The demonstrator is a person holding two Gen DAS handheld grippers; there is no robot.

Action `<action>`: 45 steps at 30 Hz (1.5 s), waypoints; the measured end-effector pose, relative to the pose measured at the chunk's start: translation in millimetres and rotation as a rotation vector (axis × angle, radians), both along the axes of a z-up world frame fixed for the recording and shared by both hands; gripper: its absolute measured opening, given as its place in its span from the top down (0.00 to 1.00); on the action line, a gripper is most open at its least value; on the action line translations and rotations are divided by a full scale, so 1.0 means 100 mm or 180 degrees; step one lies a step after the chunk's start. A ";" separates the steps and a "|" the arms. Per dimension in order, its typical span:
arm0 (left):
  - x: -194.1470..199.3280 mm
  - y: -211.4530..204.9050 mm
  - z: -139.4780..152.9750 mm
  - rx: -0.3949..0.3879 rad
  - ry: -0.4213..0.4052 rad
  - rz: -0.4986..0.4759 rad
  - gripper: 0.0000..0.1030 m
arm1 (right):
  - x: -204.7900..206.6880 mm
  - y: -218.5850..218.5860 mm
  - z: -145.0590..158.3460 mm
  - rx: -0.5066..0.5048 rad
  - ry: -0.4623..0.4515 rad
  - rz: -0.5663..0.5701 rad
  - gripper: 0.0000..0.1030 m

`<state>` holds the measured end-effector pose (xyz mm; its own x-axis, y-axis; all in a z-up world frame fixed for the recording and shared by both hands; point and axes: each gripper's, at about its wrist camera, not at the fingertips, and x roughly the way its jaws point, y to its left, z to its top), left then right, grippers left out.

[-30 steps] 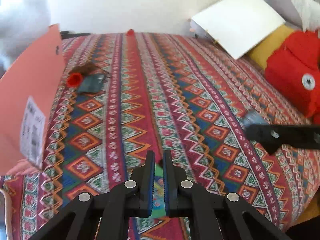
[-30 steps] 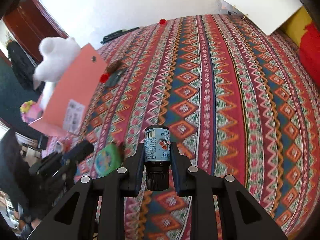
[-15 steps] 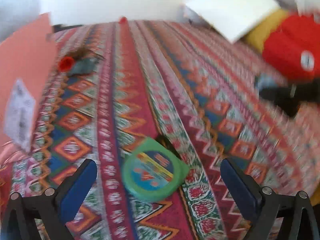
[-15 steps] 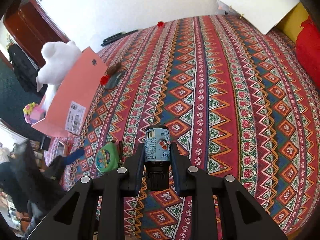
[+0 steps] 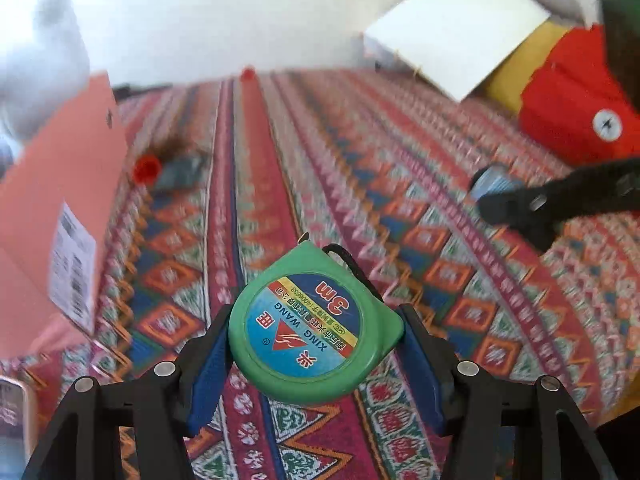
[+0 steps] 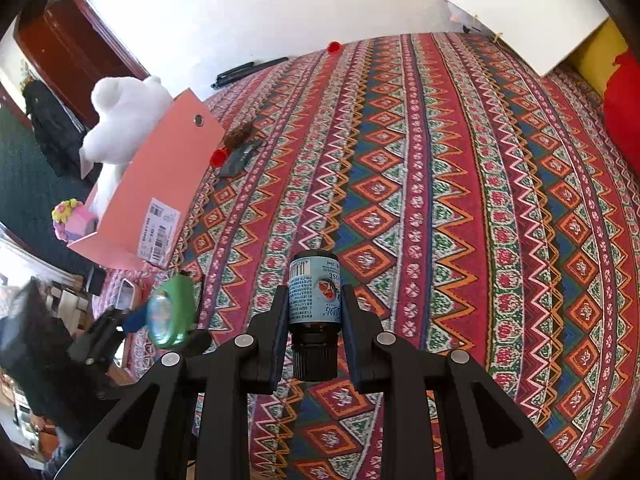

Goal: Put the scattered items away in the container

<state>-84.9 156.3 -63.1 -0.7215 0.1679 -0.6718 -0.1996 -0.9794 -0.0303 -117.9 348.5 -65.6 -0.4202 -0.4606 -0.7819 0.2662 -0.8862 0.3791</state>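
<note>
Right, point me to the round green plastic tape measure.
The round green plastic tape measure sits between the left gripper's blue pads, which have just been closing on it, above the patterned bedspread, near the pink cardboard box.

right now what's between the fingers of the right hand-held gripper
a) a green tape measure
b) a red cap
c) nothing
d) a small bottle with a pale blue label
d: the right hand-held gripper is shut on the small bottle, dark cap toward the camera; the green tape measure sits in the left hand-held gripper.
</note>
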 end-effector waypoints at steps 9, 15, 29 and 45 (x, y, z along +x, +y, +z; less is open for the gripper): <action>0.16 -0.46 0.61 0.0255 0.0426 0.0281 0.36 | 0.17 -0.60 0.44 0.0113 0.0520 0.0199 0.75; -0.10 -1.40 1.22 0.0223 0.0944 0.0970 0.36 | 0.10 -1.25 1.12 0.0012 0.1166 0.0315 0.75; -0.52 -2.66 1.08 0.0274 0.0731 0.1541 0.31 | -0.33 -3.11 1.29 -0.0126 0.1363 0.1123 0.70; -0.09 -2.15 1.27 -0.0232 0.1113 0.1759 0.01 | -0.47 -2.43 1.25 -0.0298 0.1316 0.0327 0.21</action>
